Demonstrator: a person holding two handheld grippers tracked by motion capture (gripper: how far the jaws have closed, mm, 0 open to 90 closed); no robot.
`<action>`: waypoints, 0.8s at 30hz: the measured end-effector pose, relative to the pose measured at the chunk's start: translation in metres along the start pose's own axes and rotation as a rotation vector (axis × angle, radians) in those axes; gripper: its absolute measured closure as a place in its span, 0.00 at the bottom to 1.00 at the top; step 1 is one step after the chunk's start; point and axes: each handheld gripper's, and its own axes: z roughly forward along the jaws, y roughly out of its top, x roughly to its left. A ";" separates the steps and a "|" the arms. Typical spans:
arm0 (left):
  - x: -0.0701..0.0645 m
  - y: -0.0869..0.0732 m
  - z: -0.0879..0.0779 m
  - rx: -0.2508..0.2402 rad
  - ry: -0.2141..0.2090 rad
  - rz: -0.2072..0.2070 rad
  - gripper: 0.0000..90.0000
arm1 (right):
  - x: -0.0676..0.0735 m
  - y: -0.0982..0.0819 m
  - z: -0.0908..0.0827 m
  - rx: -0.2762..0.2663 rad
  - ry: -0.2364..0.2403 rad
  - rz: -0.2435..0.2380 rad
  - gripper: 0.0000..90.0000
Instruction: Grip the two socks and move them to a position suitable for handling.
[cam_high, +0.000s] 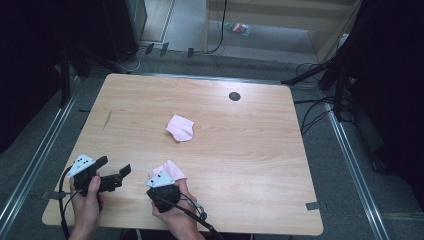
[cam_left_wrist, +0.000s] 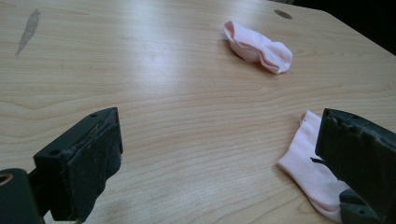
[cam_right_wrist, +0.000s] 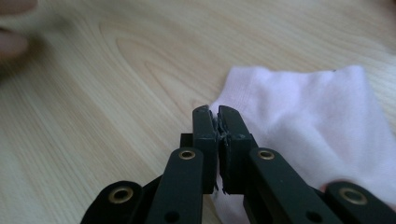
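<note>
Two pink socks lie on the wooden table (cam_high: 250, 150). One is crumpled near the middle (cam_high: 180, 128), seen far off in the left gripper view (cam_left_wrist: 259, 46). The other sock (cam_high: 169, 169) (cam_right_wrist: 308, 121) lies flat at the front, and my right gripper (cam_high: 166, 176) (cam_right_wrist: 218, 114) has its jaws pressed together on that sock's left edge. My left gripper (cam_high: 115, 166) (cam_left_wrist: 219, 126) rests low at the front left, open, pointing right across bare wood, with nothing between its jaws. The near sock (cam_left_wrist: 308, 163) lies beside its right jaw.
A dark round hole (cam_high: 234, 96) (cam_left_wrist: 283, 14) sits in the table near its far edge, and a grey smudge (cam_high: 107, 119) (cam_left_wrist: 28, 30) marks the left part. Cables and black stands (cam_high: 330, 75) crowd the floor to the right of the table.
</note>
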 end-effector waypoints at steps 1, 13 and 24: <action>-0.001 0.000 -0.001 -0.006 -0.006 0.001 0.01 | -0.002 0.001 -0.003 -0.011 0.012 0.020 0.98; -0.017 0.004 0.006 -0.011 -0.083 0.064 0.05 | -0.069 0.028 -0.055 -0.197 0.083 0.349 0.98; -0.060 0.002 0.032 0.070 -0.191 0.162 0.07 | -0.134 0.010 -0.066 -0.234 0.061 0.548 0.96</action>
